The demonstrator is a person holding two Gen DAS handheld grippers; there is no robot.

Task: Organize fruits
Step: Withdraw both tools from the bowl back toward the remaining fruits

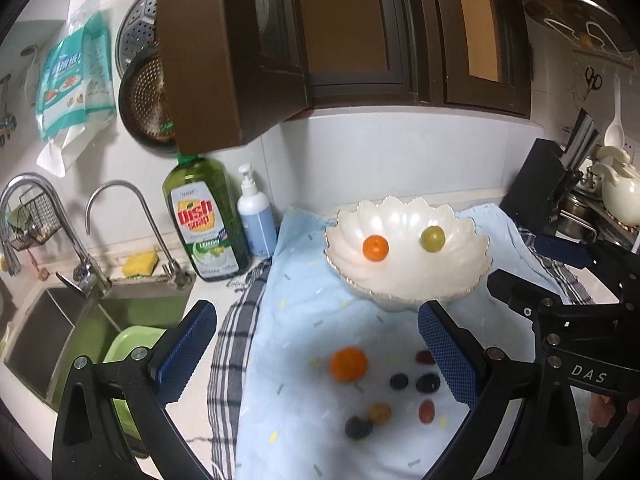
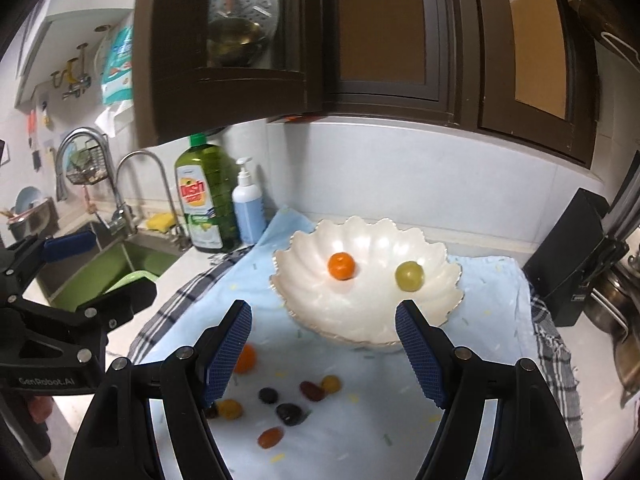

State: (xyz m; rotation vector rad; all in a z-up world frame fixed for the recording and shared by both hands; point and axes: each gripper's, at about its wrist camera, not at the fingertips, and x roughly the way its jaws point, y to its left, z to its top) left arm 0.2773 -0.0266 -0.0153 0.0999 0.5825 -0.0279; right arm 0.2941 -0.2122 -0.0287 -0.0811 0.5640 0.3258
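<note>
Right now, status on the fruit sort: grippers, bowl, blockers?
Left gripper and right gripper open, empty. White bowl holds one orange fruit, one green fruit. Loose fruits on the blue cloth. Nothing blocking.

You see a pearly white bowl (image 2: 360, 312) holding one orange fruit (image 2: 341, 266) and one yellow-green fruit (image 2: 409, 276). Under it lies a pale blue cloth (image 2: 360, 440) with small yellow, green and white flecks, over a grey-and-white checked towel (image 1: 232, 344). On the cloth are a bigger orange (image 1: 348, 364), dark purple, red and yellow fruits. Your gripper pads (image 2: 228, 352) are blue with a fine grid; the frames are black. The soap bottle (image 1: 208, 216) is green, the sponge (image 1: 139, 265) yellow, the cupboard (image 2: 360, 40) dark brown.
</note>
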